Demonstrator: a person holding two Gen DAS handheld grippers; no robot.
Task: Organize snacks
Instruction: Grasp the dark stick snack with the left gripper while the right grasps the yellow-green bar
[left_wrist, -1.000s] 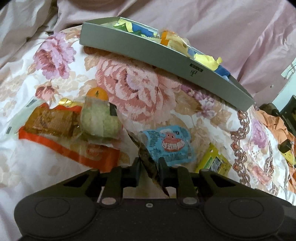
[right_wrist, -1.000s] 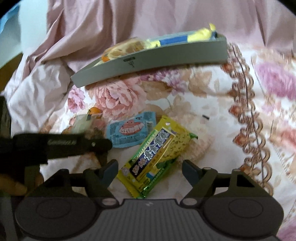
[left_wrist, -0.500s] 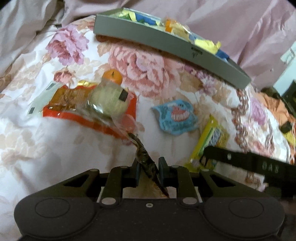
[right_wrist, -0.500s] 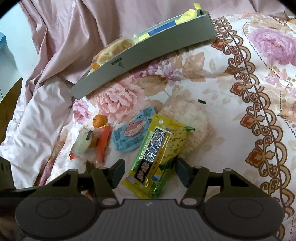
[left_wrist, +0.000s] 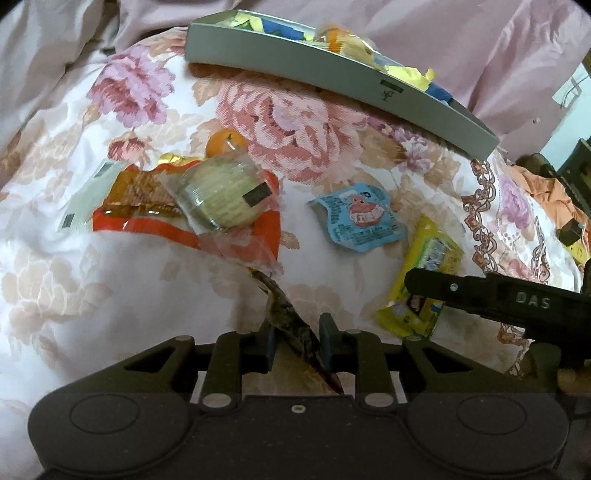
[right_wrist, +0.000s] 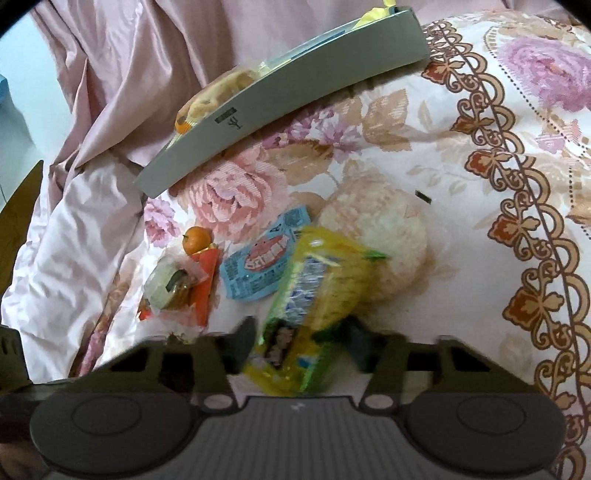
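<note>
Snacks lie on a floral bedspread (left_wrist: 74, 295). My left gripper (left_wrist: 295, 332) is shut on a thin dark wrapper strip (left_wrist: 284, 310) that runs up to the clear wrapper of a round pale pastry (left_wrist: 221, 195). That pastry lies on a red-orange packet (left_wrist: 147, 221), with a small orange (left_wrist: 225, 142) behind. A blue packet (left_wrist: 358, 218) lies to the right. My right gripper (right_wrist: 301, 343) is shut on the sides of a yellow snack packet (right_wrist: 314, 288), which is blurred and tilted up. A grey tray (left_wrist: 332, 70) with several snacks stands at the back.
Pink sheets (left_wrist: 480, 37) are bunched up behind the tray (right_wrist: 295, 92). An orange cloth (left_wrist: 543, 184) and dark items lie at the far right. In the left wrist view the right gripper's black finger (left_wrist: 461, 291) crosses over the yellow packet (left_wrist: 428, 254). Open bedspread lies right of the packet.
My left gripper has drawn back from the tray, still holding the dark strip. My right gripper came down over the yellow packet and its fingers narrowed onto it.
</note>
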